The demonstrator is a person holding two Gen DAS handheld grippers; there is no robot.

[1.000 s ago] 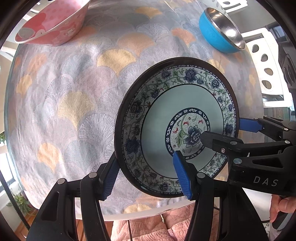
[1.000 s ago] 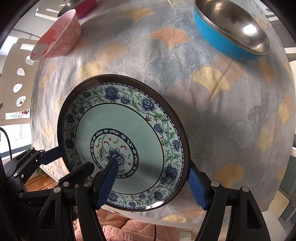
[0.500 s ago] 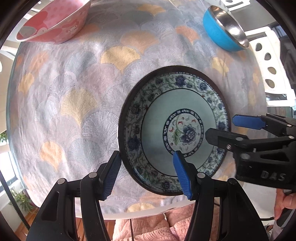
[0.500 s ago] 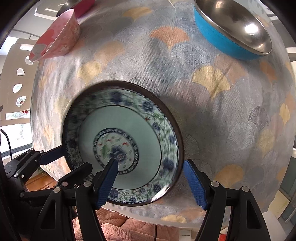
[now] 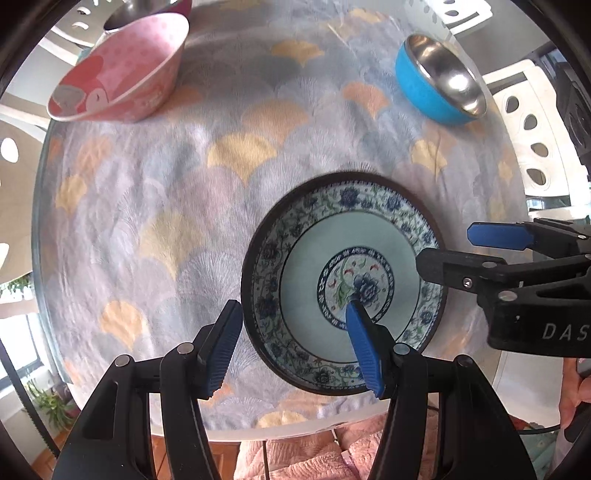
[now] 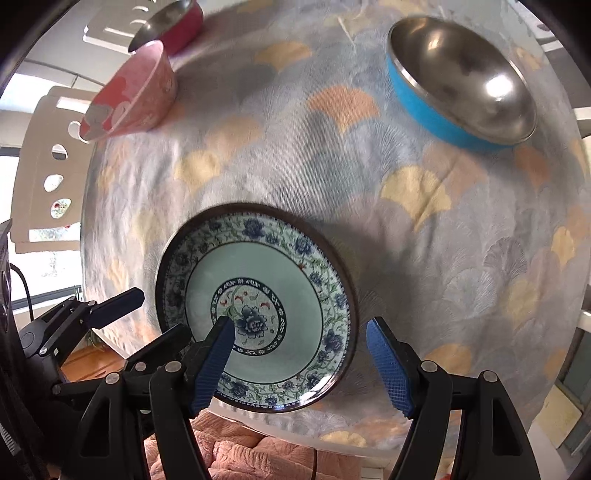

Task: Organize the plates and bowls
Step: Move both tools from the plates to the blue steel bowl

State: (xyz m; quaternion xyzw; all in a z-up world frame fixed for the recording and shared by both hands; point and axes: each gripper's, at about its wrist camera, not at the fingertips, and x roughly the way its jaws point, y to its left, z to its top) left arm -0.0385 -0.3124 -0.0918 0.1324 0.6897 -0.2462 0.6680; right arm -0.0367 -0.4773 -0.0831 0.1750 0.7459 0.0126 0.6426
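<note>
Two claws: left claw (image 5: 291,336) and right claw (image 6: 299,363) both spread wide, gripping nothing
Plate (image 6: 258,310): flat on counter (image 6: 424,258) near its front edge, between both claws
Bowls: pink bowl (image 5: 122,70) far left, blue bowl (image 5: 439,79) far right

Plate (image 5: 343,258) blue-floral, teal; bowl (image 5: 439,79) blue; bowl (image 5: 122,70) pink

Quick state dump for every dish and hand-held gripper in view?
Floral plate: upright, on the tablecloth, near table edge, not gripped.
Pink bowl: upright, empty.
Blue steel bowl: upright, empty.
Red bowl: behind the pink one, contents hidden.
Left hand-held gripper: open.
Right hand-held gripper: open.
</note>
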